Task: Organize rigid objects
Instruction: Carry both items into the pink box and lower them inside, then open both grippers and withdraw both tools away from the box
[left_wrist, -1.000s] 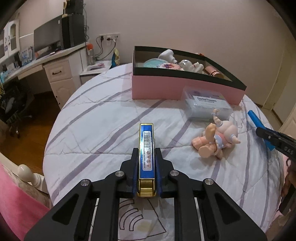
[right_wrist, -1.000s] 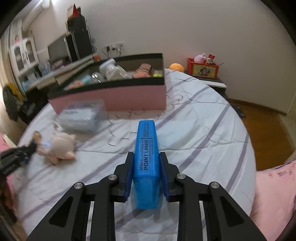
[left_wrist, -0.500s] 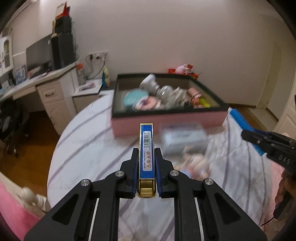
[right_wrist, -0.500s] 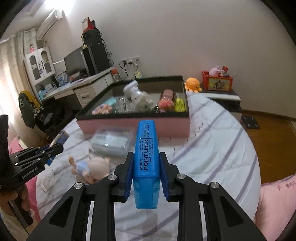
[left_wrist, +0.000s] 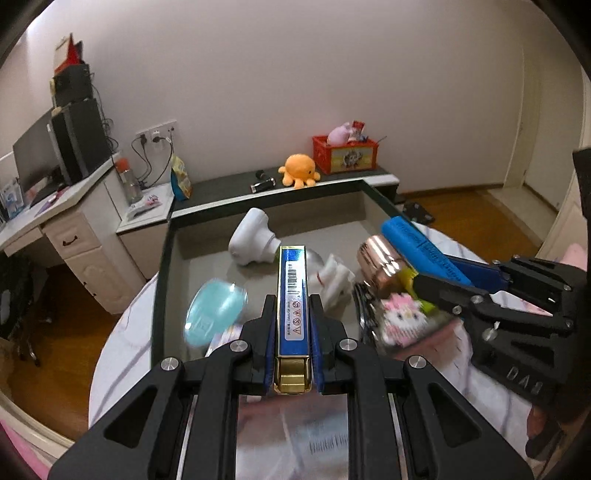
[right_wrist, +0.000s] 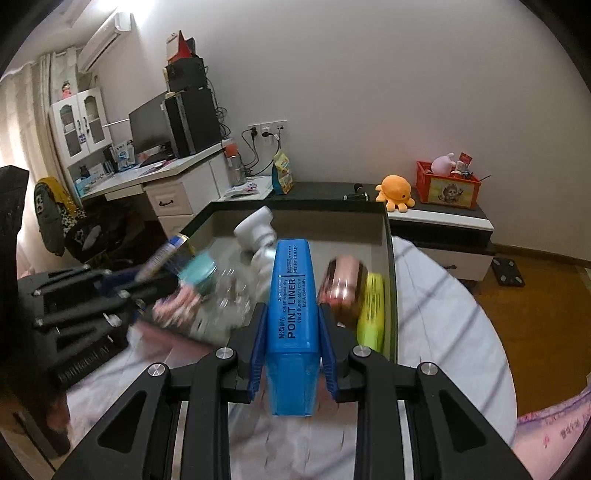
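- Both grippers now over the near edge of the pink box (right_wrist: 390, 258); a second ago well back over the striped bedspread (right_wrist: 443, 314), with the box far ahead.
- Left gripper (left_wrist: 293, 317) clamped tight on a slim blue-and-gold case (left_wrist: 293, 291), barcode side up, its far end over the middle of the box.
- Right gripper (right_wrist: 290, 328) closed on a blue highlighter (right_wrist: 291, 295) marked POINT LINER, tip over the box interior, right of centre.
- Seen from the left wrist view: highlighter at the right side of the box, just beside a rose-gold cylinder (left_wrist: 380, 260).
- Inside the box: white bottle (left_wrist: 253, 240) at the far side, teal round case (left_wrist: 216, 310) at the left, yellow highlighter (right_wrist: 371, 306) against the right wall, pink-and-white figure (left_wrist: 400, 321) near the front; several blurred.
- Beyond the box: orange plush octopus (left_wrist: 298, 170) and red crate (left_wrist: 345, 157) on a low shelf; white desk (left_wrist: 74, 221) far left.
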